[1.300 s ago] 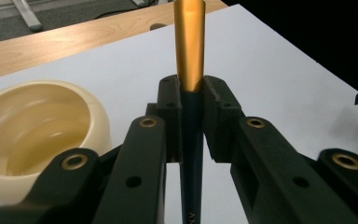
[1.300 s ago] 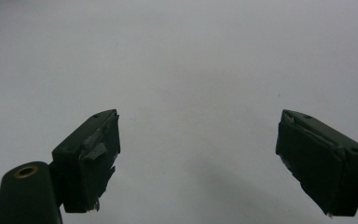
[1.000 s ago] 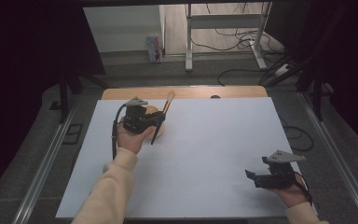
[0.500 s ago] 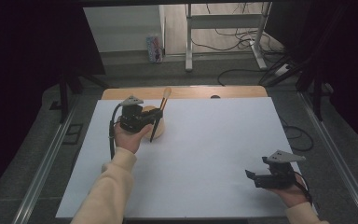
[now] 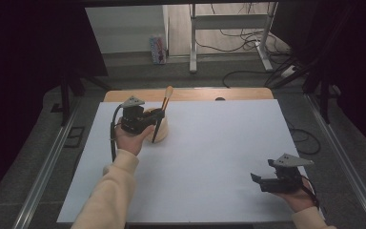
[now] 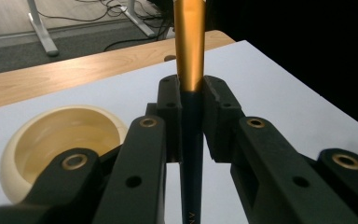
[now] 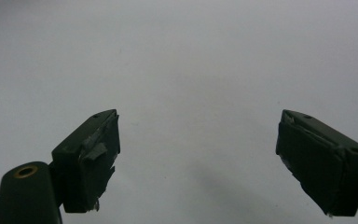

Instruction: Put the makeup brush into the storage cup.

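Note:
My left gripper [image 5: 157, 115] is shut on a brush [image 5: 162, 109] with a dark handle and a gold collar, holding it nearly upright at the far left of the white sheet [image 5: 214, 143]. The brush's lower end hangs beside a cream bowl [image 5: 165, 132], partly hidden behind the gripper. In the left gripper view the brush [image 6: 189, 56] is clamped between the jaws of my left gripper [image 6: 191, 109], with the empty bowl [image 6: 60, 135] to their left. My right gripper [image 5: 256, 178] rests open near the front right edge. In the right gripper view my right gripper [image 7: 198, 156] has nothing between its jaws.
A wooden tabletop strip [image 5: 195, 94] shows past the sheet's far edge. Metal rails [image 5: 52, 157] run along both sides of the table. Desk legs and cables [image 5: 248, 38] lie on the floor beyond. The white surface [image 7: 191, 56] spreads under the right gripper.
My left gripper has shifted a little left and away with the brush still clamped, and the brush stands more upright. The right gripper has stayed put.

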The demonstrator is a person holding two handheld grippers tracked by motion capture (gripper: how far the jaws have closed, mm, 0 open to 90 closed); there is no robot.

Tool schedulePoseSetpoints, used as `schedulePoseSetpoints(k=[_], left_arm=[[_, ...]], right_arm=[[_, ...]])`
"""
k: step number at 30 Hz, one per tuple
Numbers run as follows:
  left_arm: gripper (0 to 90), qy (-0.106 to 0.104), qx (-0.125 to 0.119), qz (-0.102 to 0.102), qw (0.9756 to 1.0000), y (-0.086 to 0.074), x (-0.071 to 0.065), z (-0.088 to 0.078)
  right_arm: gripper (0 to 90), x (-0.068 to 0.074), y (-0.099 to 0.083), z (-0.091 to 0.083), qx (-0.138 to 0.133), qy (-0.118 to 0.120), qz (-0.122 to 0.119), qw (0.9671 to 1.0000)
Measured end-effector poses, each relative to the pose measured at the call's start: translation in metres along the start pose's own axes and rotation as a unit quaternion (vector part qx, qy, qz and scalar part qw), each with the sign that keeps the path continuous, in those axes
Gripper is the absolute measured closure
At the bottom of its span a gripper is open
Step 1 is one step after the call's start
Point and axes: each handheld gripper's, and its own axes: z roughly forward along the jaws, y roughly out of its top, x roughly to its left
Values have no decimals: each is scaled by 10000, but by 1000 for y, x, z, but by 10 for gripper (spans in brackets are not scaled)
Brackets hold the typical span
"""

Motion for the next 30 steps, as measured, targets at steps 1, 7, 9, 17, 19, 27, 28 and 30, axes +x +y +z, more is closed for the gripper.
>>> schedulePoseSetpoints(k=[1, 7, 9, 17, 19, 27, 28, 30], left_arm=[[783, 7, 2, 3, 10000, 1, 0, 0], [783, 55, -40, 84, 9999, 7, 0, -2], [783, 77, -54, 96, 9999, 8, 0, -2], [783, 99, -127, 124, 9998, 10, 2, 1], [783, 105, -143, 137, 9997, 10, 3, 2], [783, 163, -250, 115, 9995, 13, 11, 4], [783, 170, -257, 117, 9995, 13, 11, 4], [783, 170, -285, 124, 9994, 14, 13, 6]], right_arm=[[137, 0, 0, 0, -10, 7, 4, 10000], [137, 0, 0, 0, -10, 18, -13, 10000], [137, 0, 0, 0, -9, 11, -9, 10000], [136, 0, 0, -1, -11, -3, -22, 10000], [137, 0, 0, -1, -15, -6, -17, 10000], [137, 0, 0, 0, -21, -47, 5, 10000], [137, 0, 0, 0, -21, -47, 5, 10000], [137, 0, 0, 0, -16, -47, 6, 10000]])
